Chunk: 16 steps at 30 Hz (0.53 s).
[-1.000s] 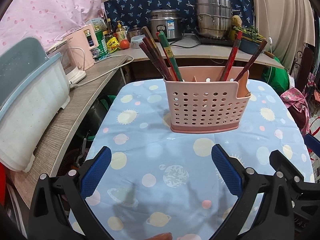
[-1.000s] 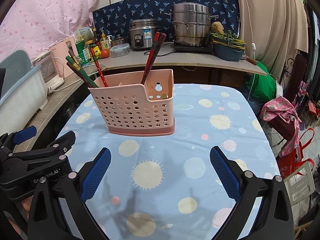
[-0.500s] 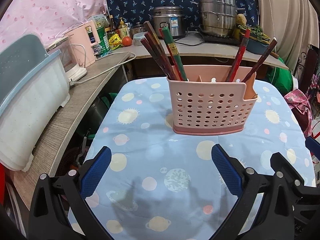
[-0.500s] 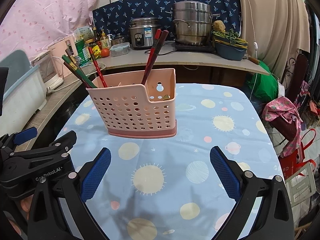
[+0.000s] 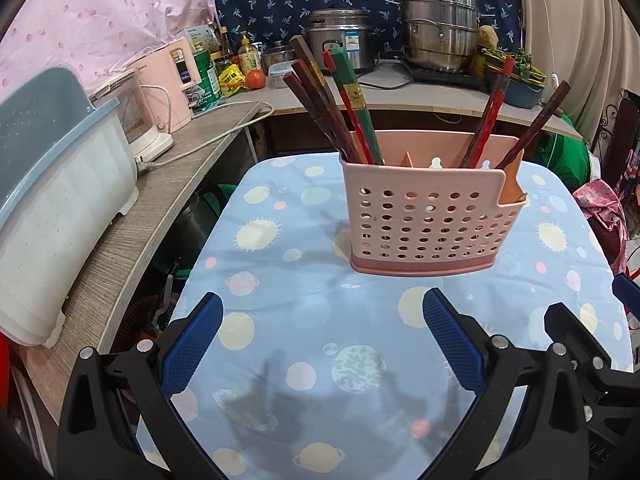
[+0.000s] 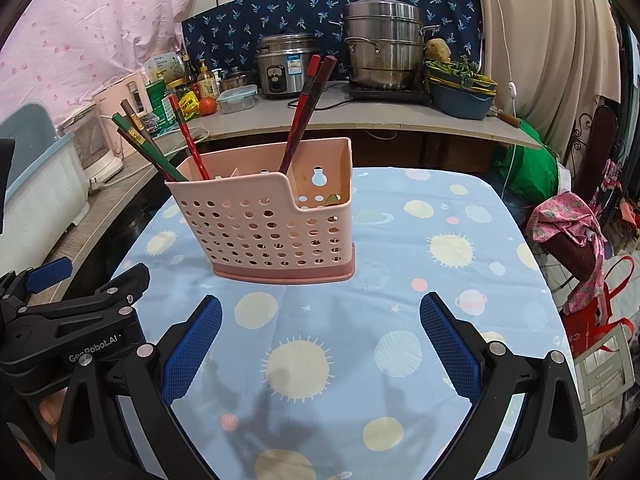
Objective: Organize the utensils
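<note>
Behind the table (image 5: 280, 320), pots and a rice cooker (image 6: 286, 66) crowd the counter. On the planet-print cloth stands the pink caddy (image 5: 430, 220), chopsticks (image 5: 340, 104) leaning in its compartments, likely sorted. Left gripper (image 5: 322, 340) and right gripper (image 6: 320, 340) hover before it, jaws wide apart, holding nothing.

Pink perforated holder (image 5: 428, 224): one. Left-compartment chopsticks (image 5: 362, 116): five countable (three brown, one red, one green). Right-compartment chopsticks (image 5: 486, 120): two. Grippers: two, namely left gripper (image 5: 320, 340) and right gripper (image 6: 320, 344), two blue pads each. On counter: one rice cooker (image 5: 340, 36), one stacked steamer (image 5: 440, 28), one tomato (image 5: 256, 79).
</note>
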Available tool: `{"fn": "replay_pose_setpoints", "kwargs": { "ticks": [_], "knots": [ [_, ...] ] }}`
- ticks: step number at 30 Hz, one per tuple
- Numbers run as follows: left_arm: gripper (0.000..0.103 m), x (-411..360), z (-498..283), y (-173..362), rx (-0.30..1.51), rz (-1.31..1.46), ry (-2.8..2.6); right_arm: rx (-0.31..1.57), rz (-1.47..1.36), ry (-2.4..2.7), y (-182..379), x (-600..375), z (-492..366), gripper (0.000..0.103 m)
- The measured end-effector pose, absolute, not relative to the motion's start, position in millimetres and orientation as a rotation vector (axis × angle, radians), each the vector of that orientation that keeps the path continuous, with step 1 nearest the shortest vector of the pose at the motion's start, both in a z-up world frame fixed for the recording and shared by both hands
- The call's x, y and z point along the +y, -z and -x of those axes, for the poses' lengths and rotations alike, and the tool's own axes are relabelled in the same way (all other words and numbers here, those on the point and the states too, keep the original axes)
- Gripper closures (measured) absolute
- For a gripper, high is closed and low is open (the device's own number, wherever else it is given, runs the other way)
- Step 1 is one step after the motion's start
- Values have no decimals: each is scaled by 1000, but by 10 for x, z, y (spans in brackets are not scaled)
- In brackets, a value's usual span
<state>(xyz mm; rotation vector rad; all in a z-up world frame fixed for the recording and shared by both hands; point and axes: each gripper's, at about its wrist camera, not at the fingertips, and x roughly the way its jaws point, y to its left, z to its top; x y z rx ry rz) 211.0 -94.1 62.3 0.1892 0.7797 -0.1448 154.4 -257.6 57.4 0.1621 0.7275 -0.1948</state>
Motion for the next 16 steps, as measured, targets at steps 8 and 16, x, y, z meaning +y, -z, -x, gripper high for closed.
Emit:
{"fn": "replay_pose_setpoints", "kwargs": {
  "ticks": [8, 16],
  "knots": [
    [7, -932, -2115, -624, 776, -191, 147, 725, -166, 191, -572, -2546, -1560, 7],
    [7, -901, -2088, -622, 778, -186, 143, 723, -162, 187, -564, -2529, -1549, 7]
  ]
}}
